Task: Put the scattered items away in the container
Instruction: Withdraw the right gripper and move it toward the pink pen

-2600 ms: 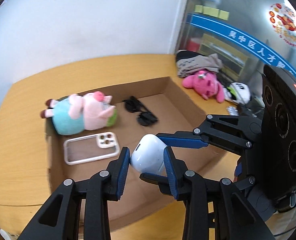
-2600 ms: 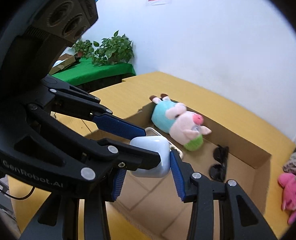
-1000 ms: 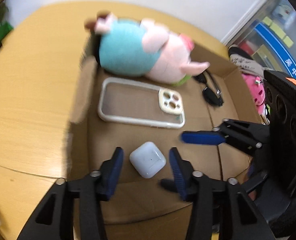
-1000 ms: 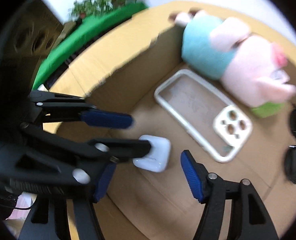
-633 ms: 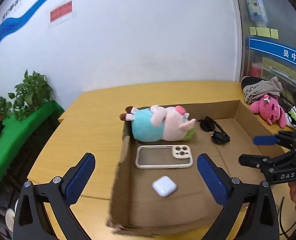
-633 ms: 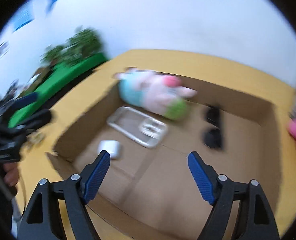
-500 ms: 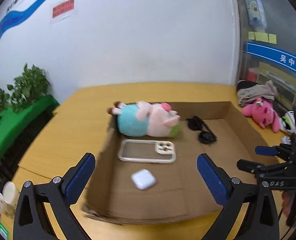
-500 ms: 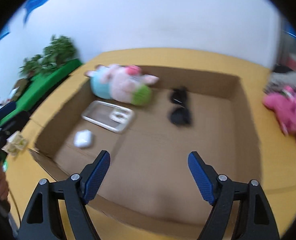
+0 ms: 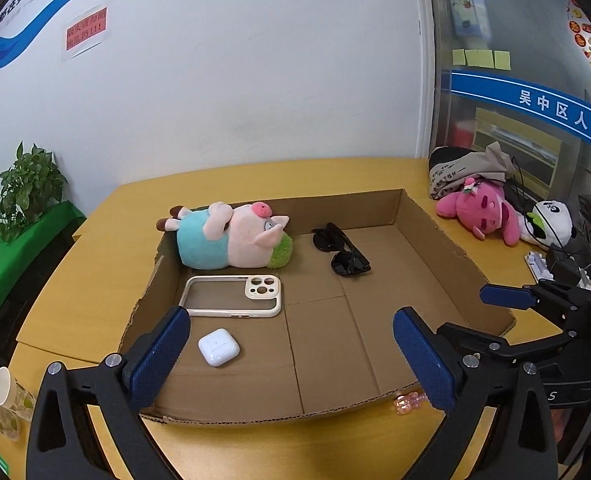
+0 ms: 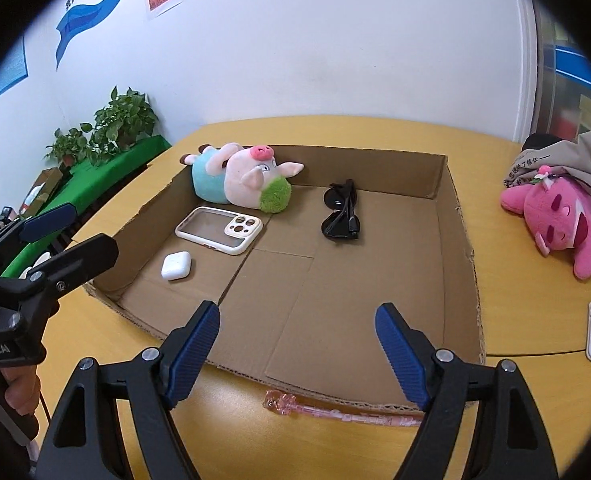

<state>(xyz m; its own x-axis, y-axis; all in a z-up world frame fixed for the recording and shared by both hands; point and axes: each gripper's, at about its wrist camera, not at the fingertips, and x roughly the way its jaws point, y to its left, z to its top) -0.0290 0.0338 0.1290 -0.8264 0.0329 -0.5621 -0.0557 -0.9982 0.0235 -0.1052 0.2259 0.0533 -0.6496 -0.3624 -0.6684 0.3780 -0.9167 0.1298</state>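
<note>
Left wrist view first: the left tool [image 9: 293, 350] hangs with its blue pads spread wide, nothing between them, above the near edge of the cardboard box [image 9: 435, 236] on the yellow counter [image 9: 107, 248]. Inside the box, the white earbud case [image 9: 218, 347] lies flat near the front left corner, just in front of the phone case [image 9: 231, 290]. Behind that, the pig plush [image 9: 225, 240] lies on its side against the back left wall, and the black sunglasses [image 9: 341, 250] sit folded to its right. Off to the right, the right tool [image 9: 507, 298] pokes in, an "S" readable on its body. A pink plush [image 9: 479, 212] rests outside the box on the counter. On the glass at right, a blue band reads "吴中区人才"; the red wall notice [image 9: 86, 33] is too small to read.

Right wrist view now: the right tool [image 10: 297, 338] is also gaping, empty, over the box's [image 10: 461, 240] front rim. The earbud case [image 10: 176, 266], phone case [image 10: 219, 230], pig plush [image 10: 243, 178] and sunglasses [image 10: 341, 216] all lie in the box. A clear pink stick [image 10: 335, 412] lies on the counter [image 10: 527, 320] just outside the front wall. The left tool [image 10: 61, 226] shows at left, jaws apart, part of a printed brand name showing.
</note>
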